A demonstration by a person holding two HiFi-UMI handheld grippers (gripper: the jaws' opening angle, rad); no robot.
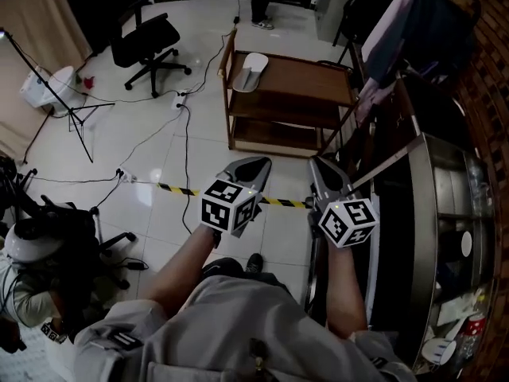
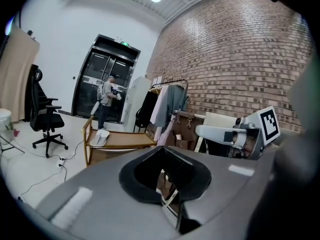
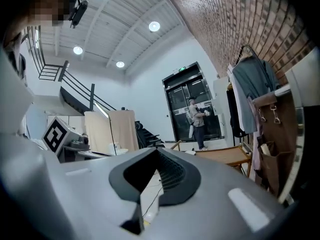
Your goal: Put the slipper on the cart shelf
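A white slipper (image 1: 251, 72) lies on the left end of the wooden cart's top shelf (image 1: 306, 76), far ahead of both grippers. In the left gripper view the slipper (image 2: 101, 136) and cart (image 2: 127, 140) sit across the room; the right gripper view shows the slipper (image 3: 189, 153) small on the cart (image 3: 227, 155). My left gripper (image 1: 253, 165) and right gripper (image 1: 321, 167) hover side by side close to my body, over the floor. Each is shut with nothing held. Left gripper (image 2: 165, 154) and right gripper (image 3: 157, 154) show their jaws together.
A black office chair (image 1: 147, 38) stands at the back left, with cables and a power strip (image 1: 180, 100) on the floor. Black-and-yellow tape (image 1: 176, 188) crosses below the grippers. A clothes rack (image 1: 398, 30) and a metal counter (image 1: 445, 205) line the right. A person (image 2: 106, 98) stands by the door.
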